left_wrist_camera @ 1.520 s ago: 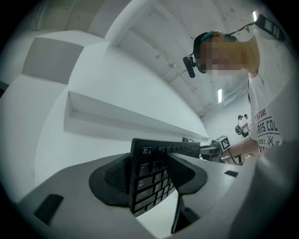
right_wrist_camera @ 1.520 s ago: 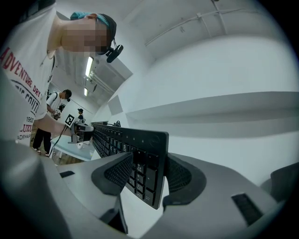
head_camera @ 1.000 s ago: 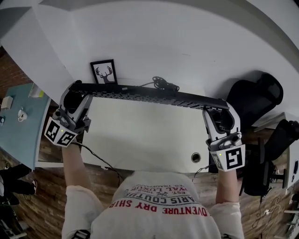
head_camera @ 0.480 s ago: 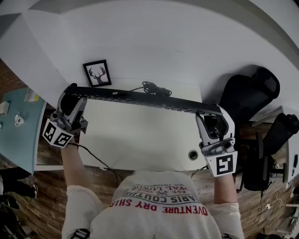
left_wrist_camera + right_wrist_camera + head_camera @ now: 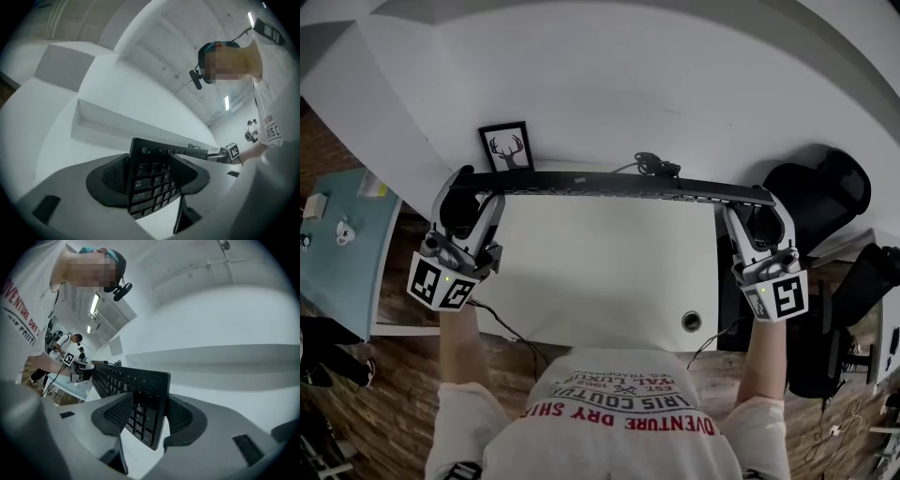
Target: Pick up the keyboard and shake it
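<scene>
White bench below. The keyboard is aloft, likely mid-shake. Right tongs clamp one end, left tongs are opening on the other — firm up next.

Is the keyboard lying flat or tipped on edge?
Tipped on edge: from above the keyboard shows only as a thin dark strip.

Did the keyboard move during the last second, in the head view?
Yes. Against the cable hole, the keyboard shifted right, and its right end swung away from the person.
</scene>
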Motion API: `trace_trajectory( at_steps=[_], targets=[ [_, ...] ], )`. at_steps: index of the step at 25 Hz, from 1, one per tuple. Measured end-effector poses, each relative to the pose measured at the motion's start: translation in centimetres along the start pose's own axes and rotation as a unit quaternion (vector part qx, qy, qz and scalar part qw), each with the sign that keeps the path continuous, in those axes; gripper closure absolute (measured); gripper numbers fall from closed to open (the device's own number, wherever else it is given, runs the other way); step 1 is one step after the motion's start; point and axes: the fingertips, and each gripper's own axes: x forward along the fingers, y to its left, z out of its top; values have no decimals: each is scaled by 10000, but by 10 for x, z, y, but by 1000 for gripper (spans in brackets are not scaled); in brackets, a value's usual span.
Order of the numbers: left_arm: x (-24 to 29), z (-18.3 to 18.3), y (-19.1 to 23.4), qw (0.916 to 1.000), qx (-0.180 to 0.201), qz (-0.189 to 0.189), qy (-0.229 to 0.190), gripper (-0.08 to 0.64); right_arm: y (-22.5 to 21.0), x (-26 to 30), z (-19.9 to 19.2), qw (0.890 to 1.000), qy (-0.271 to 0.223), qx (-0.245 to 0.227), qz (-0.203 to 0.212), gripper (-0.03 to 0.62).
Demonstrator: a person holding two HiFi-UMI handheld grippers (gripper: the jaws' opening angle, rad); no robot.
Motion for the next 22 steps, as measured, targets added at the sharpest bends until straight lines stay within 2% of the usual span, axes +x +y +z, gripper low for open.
trace_trajectory(
  at_steps=[4,9,13,22],
  targets=[
    [4,3,-21,9995,253,198,51,293,-21,3,-11,9996,-7,164,211,363],
    [7,2,-56,9981,522,332,54,291,-42,-9,-25,9992,33,325,250,354],
    [5,4,-67,9957,842,390,-4,291,-46,-11,-36,9986,66,448,269,353],
    [11,6,-90,9959,869,237,19,291,-48,-37,-47,9981,129,592,110,351]
  ],
)
